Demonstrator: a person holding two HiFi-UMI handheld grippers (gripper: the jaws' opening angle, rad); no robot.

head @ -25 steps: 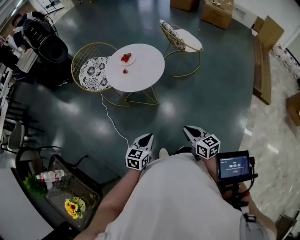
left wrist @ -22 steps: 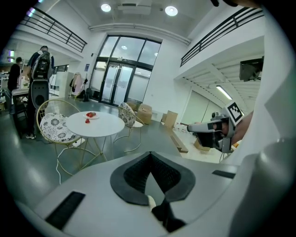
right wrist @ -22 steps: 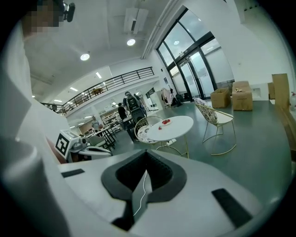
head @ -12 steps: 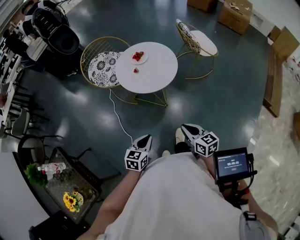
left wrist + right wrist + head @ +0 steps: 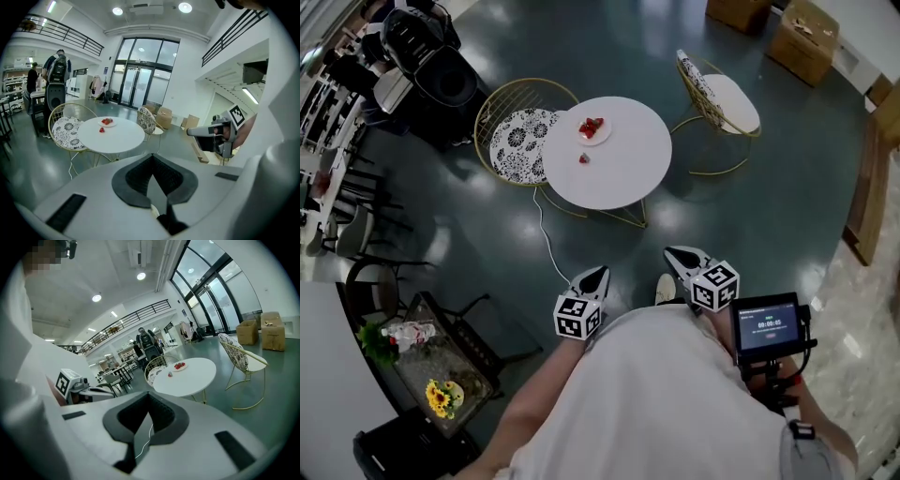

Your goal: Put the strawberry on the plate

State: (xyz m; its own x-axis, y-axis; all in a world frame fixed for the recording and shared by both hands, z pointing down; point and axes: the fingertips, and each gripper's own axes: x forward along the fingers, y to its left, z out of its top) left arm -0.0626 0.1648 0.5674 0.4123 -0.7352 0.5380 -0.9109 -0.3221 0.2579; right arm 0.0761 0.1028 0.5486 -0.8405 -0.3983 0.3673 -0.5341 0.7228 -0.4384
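Overhead, a round white table [image 5: 623,164] is seen from a head camera, with two wire chairs beside it on a dark, glossy floor. A single strawberry [image 5: 584,158] lies on the bare tabletop, near a small plate [image 5: 602,137] but apart from it. Other red strawberries are already heaped on that plate.

Both claws are held close to the person's body at the bottom of the view, well apart from the table. The left claw [image 5: 596,273] is pressed together with nothing between its jaws. The right claw [image 5: 677,254] is likewise seen closed and empty in its own view. Each is pointed roughly toward the table.

Compared with a second ago, the table has drifted right and slightly lower in the head view. A shoe tip is now shown between the claws. From this it is judged that the table is being approached and faced on foot.

The task itself has not been started: the loose strawberry is untouched. More ground must be covered, and a claw spread open, before a pick can be tried.
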